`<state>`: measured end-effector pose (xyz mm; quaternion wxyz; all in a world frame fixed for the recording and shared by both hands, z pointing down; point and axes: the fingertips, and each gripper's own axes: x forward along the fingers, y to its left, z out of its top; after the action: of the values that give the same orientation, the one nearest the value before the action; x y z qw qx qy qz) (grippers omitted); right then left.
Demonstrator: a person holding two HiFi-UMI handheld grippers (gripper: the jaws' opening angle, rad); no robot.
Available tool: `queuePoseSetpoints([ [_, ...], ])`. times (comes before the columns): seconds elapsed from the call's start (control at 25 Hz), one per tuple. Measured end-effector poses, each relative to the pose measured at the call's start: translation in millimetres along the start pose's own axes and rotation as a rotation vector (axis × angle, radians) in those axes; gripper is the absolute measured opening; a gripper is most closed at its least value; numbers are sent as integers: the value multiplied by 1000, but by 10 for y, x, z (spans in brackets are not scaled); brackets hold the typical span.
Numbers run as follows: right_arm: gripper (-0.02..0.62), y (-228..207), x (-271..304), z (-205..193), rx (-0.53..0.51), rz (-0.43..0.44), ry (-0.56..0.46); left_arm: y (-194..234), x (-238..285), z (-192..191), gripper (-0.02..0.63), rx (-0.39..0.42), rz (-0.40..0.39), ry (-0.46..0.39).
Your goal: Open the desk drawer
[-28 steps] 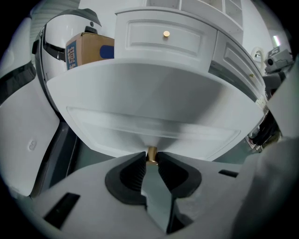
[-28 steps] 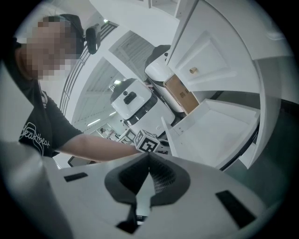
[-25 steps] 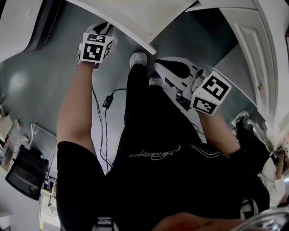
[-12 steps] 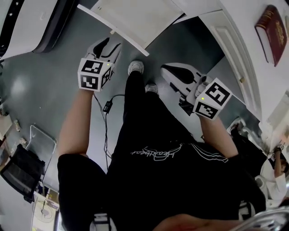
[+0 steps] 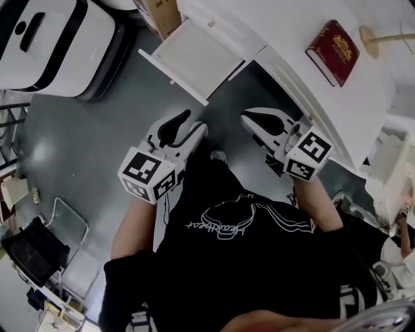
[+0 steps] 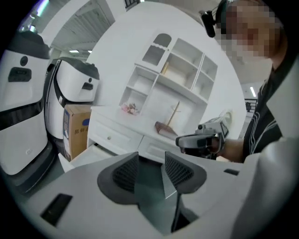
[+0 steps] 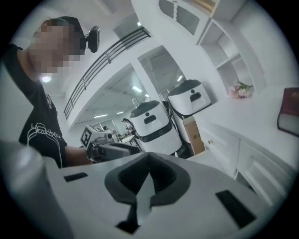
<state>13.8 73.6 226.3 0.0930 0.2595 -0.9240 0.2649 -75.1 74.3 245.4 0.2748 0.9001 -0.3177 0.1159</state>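
- The white shallow desk drawer point(image 5: 194, 58) stands pulled well out from the white painted desk point(image 5: 305, 84). Its tray is open to view and looks bare. My judgement: the pull itself is done.
- The left gripper point(image 5: 194, 123) hangs over the grey floor point(image 5: 84, 130), well apart from the drawer front and pointing roughly toward it. Its jaws have just been swinging wide, then easing in a touch. They stand apart with nothing between them.
- The right gripper point(image 5: 249, 118) hovers near the left one, close below the desk's edge. Its dark ribbed pads meet at the tips, with nothing pinched.
- The step in hand, as I read it, is clearing away after letting go. Draw both tools back toward the body rather than sideways, so no jaw clips the jutting drawer corner and nudges it shut.
- Watch the right gripper most, as it sits nearest the desk edge. The dark red hardback book point(image 5: 332, 42) lies on the top not far in, and a careless lift could brush that edge.
- If more travel is wanted, come at the drawer front squarely with the open left jaws and pull straight along the runners, since a skewed pull would likely bind. Whether this front carries a knob is too small to tell.
- The brown cardboard box point(image 5: 162, 13) and the white-and-black machine housing point(image 5: 58, 39) stand beyond the drawer, out of the retreat path.
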Motion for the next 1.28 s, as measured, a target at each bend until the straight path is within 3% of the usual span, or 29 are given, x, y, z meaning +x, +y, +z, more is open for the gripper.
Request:
queuePoseSetpoints([
  [0.12, 5, 281, -211, 395, -61, 22, -66, -343, -153, 516, 156, 15, -5, -102],
  [0.2, 5, 446, -347, 619, -92, 23, -116, -561, -256, 797, 90, 51, -24, -153],
  [0.4, 5, 767, -700, 1021, -160, 21, -192, -1102, -466, 1183, 7, 161, -72, -190],
  [0.48, 5, 884, -831, 1123, -167, 25, -224, -1285, -534, 1273, 5, 198, -84, -200],
  [0.72, 5, 1105, -1108, 1280, -197, 8, -307, -1664, -621, 1426, 5, 253, -103, -248],
  [1.28, 5, 1221, -1243, 1176, -246, -13, -301, -1839, -706, 1439, 5, 187, -103, -298],
])
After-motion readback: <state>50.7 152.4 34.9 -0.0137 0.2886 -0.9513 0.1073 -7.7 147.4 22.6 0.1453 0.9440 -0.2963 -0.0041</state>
